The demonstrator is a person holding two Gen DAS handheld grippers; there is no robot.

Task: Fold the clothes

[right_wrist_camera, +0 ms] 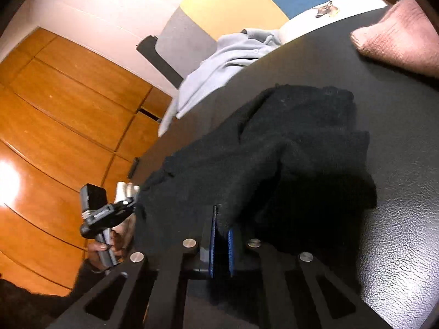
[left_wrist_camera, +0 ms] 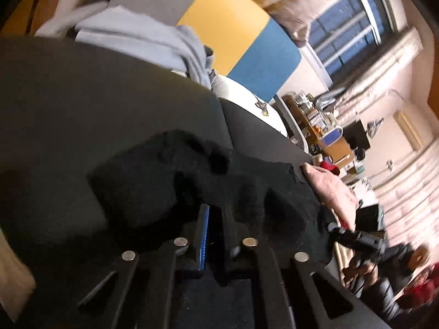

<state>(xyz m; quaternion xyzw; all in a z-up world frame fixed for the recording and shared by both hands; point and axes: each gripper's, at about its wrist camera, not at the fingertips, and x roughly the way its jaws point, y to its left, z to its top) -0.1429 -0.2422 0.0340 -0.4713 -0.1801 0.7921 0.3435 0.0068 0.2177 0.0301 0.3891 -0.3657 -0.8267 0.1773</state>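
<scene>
Right claw (right_wrist_camera: 221, 219) angled down, clamped on black garment (right_wrist_camera: 288, 142), left claw (left_wrist_camera: 216, 211) tilted down, pinching it too.

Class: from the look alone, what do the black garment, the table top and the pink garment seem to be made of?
Black garment: probably fleece or wool knit, matte and fuzzy.
Table top: probably leatherette, with a pebbled grain and sheen.
Pink garment: ribbed knit, with visible rows.
</scene>
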